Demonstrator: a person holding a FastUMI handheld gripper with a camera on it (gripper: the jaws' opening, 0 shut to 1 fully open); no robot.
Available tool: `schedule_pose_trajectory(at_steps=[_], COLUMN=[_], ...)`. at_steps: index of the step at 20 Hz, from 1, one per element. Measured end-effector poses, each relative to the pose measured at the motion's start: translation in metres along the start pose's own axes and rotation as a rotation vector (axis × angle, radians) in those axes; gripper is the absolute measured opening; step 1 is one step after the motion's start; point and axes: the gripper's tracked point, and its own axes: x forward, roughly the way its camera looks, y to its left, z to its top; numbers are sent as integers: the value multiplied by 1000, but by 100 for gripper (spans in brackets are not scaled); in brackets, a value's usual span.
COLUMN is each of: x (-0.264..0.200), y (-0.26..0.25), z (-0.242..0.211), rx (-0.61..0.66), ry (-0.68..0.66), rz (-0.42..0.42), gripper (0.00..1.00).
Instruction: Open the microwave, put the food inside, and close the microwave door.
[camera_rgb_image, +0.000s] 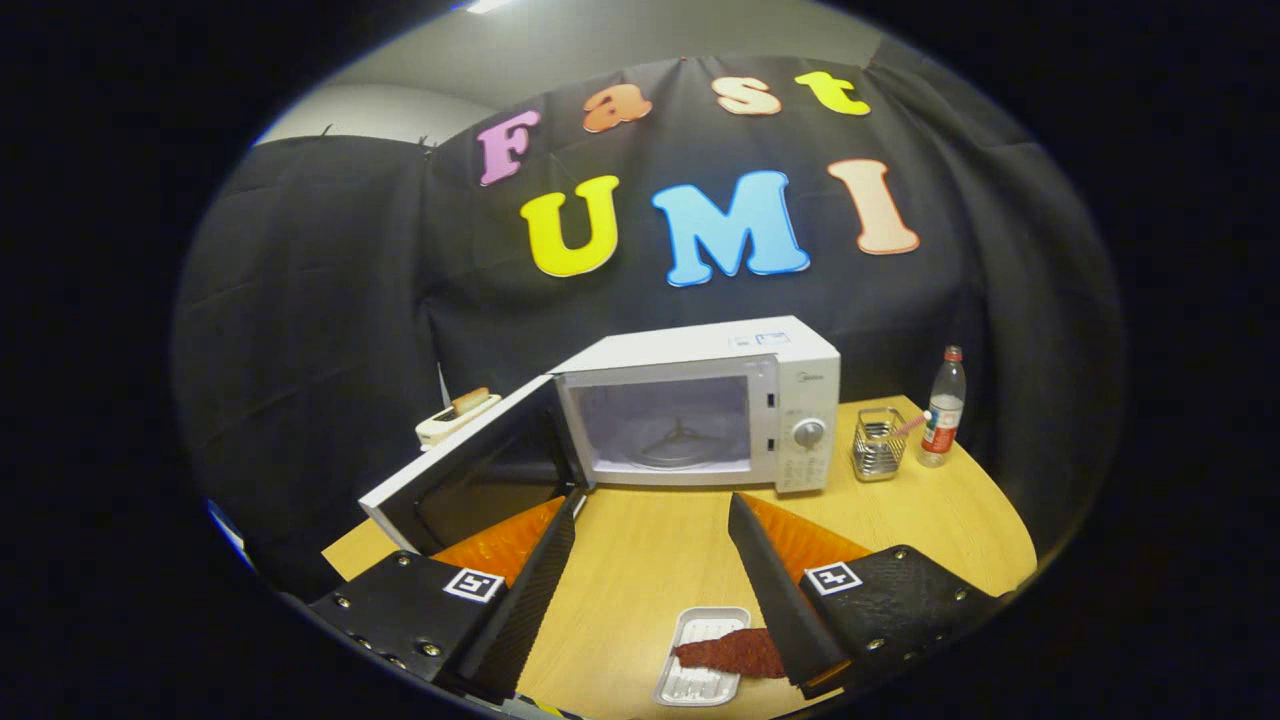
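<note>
The microwave (700, 405) stands at the back of the tabletop (650, 560) with its door (470, 470) swung wide, the chamber bare except for the turntable ring. The claw (650, 560) hangs spread wide, holding nothing. The food (730, 652), a dark reddish strip, lies across a small white tray (700, 670) low between the fingers, close against the right one.

The risk I see is in the pickup: the strip overhangs the tray's rim, so a pinch could catch the rim or tip the light tray. The open door juts out beside the left finger and could be knocked on the way in.

A wire basket (878, 445) beside the microwave holds something pinkish; next to it stands a bottle (942, 410).
</note>
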Motion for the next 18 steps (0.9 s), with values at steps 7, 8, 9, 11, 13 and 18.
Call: schedule_pose_trajectory(at_steps=[7,8,9,11,13,18], x=[9,10,11,11,7,-5], y=[-77,-81,-83,-85,-85,-76], z=[-66,-75,-87,-111,-135,-171], rx=[148,178,211,272,299,411], ry=[168,194,217,275,333,432], rz=[-83,-82,-84,-75,-61,-26], gripper=[94,94,94,94,94,83])
